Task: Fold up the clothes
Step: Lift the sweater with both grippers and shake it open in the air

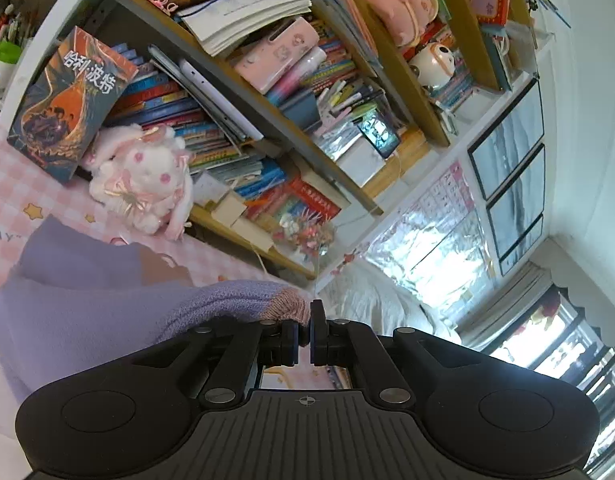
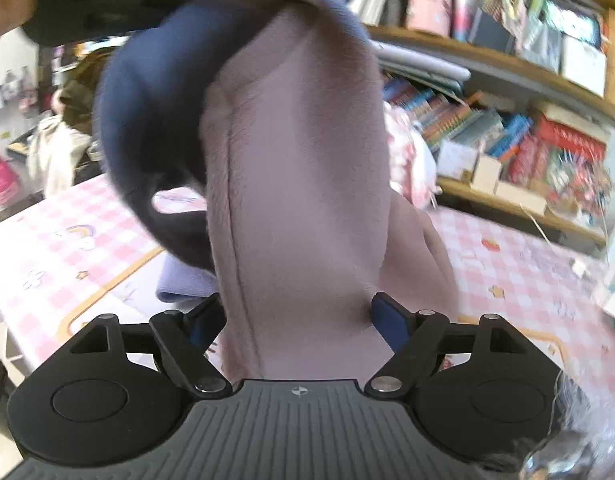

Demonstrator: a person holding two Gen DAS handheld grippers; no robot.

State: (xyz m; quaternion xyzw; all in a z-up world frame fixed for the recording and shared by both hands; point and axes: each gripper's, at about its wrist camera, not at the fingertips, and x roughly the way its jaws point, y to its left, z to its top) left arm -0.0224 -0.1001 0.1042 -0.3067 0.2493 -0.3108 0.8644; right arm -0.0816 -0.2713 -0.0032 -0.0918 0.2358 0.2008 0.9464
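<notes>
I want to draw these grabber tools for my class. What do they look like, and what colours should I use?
Both match. The left gripper and the right gripper are matte black, with a grey ribbed plate in the middle bearing a small crosshair mark. Each side has a rounded black lobe with a circular disc, black link bars and silver pins. The jaws carry blue pads. No cables or sleeves show.

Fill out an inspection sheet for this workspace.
Surface: pink checked tablecloth, mostly bare.
Job's things: purple garment with pink cuff, lifted; its mauve inside hangs down.
Clutter: plush bunny, book.
Grippers: left gripper shut on the cuff; right gripper open, cloth between its jaws.
Cables: nothing seen.
Surroundings: crowded bookshelves, window.
</notes>
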